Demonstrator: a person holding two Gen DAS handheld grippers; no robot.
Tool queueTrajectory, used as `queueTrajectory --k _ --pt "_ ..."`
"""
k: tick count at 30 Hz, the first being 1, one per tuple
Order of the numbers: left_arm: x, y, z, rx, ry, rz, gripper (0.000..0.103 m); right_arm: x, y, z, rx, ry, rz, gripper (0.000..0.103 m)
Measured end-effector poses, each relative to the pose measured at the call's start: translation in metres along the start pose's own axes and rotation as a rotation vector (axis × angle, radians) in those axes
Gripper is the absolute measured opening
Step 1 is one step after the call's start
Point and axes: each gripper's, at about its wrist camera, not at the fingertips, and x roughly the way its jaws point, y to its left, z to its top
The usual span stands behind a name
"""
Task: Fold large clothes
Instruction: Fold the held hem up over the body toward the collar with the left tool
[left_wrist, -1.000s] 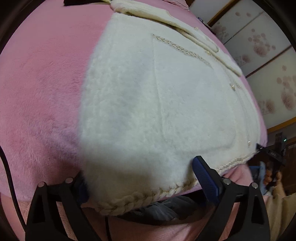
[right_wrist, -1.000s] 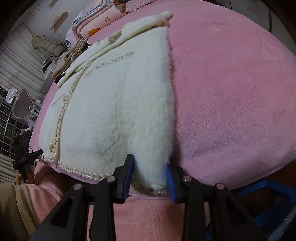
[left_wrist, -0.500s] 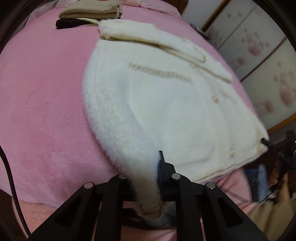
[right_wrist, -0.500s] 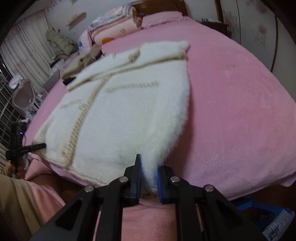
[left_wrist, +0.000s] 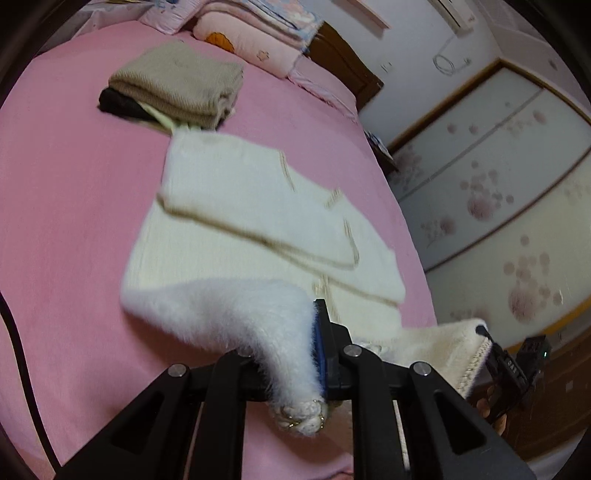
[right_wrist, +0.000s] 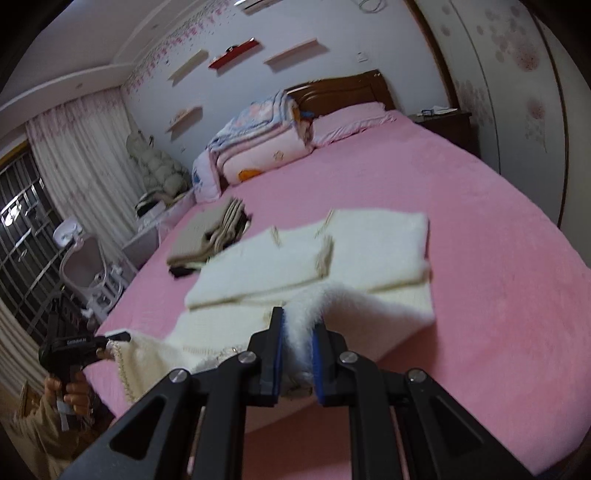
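Two hand-held grippers, left and right, each pinch one white cardigan's hem corner.

Both tongs clamped on cream jacket hem, lifted it off bed.

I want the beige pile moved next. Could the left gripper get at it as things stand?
Probably not yet. The left gripper is shut on the white cardigan's hem, and the cardigan lies between it and the beige pile. It would have to let go first.
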Motion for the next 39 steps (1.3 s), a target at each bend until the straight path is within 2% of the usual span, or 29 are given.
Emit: queueTrajectory --k 4,9,12,16,19,22,25,27,30,32,34,36,39 --pt "0.024 0.003 0.061 -0.038 -0.032 0.043 0.012 0.042 -0.01 0.052 0.039 -0.048 -0.056 0.012" --pt "0.08 0.01 0.13 -0.049 -0.055 0.15 0.012 0.109 -0.033 0.099 0.078 -0.045 -0.134 0.012" --pt "0.119 0.023 0.157 -0.078 -0.055 0.195 0.012 0.157 -0.056 0.119 0.131 -0.025 -0.188 0.012" --pt "0.17 0.037 0.184 -0.1 -0.02 0.224 0.012 0.218 -0.094 0.134 0.222 0.019 -0.232 0.011" --pt "0.207 0.051 0.192 -0.121 0.018 0.299 0.014 0.266 -0.109 0.132 0.234 0.102 -0.291 0.011" --pt "0.231 0.075 0.192 -0.2 0.075 0.31 0.016 0.298 -0.126 0.125 0.271 0.152 -0.344 0.012" --pt "0.236 0.091 0.19 -0.252 0.077 0.263 0.017 0.313 -0.144 0.121 0.356 0.197 -0.324 0.015" --pt "0.236 0.093 0.188 -0.253 0.084 0.232 0.019 0.315 -0.152 0.117 0.392 0.233 -0.292 0.018" --pt "0.236 0.095 0.192 -0.229 0.124 0.192 0.023 0.308 -0.157 0.121 0.416 0.243 -0.222 0.03" --pt "0.231 0.09 0.197 -0.202 0.154 0.164 0.025 0.297 -0.155 0.126 0.385 0.225 -0.207 0.053" --pt "0.227 0.085 0.198 -0.168 0.167 0.158 0.026 0.285 -0.148 0.131 0.336 0.208 -0.202 0.065" --pt "0.221 0.073 0.199 -0.109 0.178 0.163 0.028 0.279 -0.144 0.134 0.286 0.21 -0.209 0.066" --pt "0.211 0.054 0.198 -0.019 0.175 0.159 0.035 0.277 -0.135 0.134 0.168 0.224 -0.26 0.066"
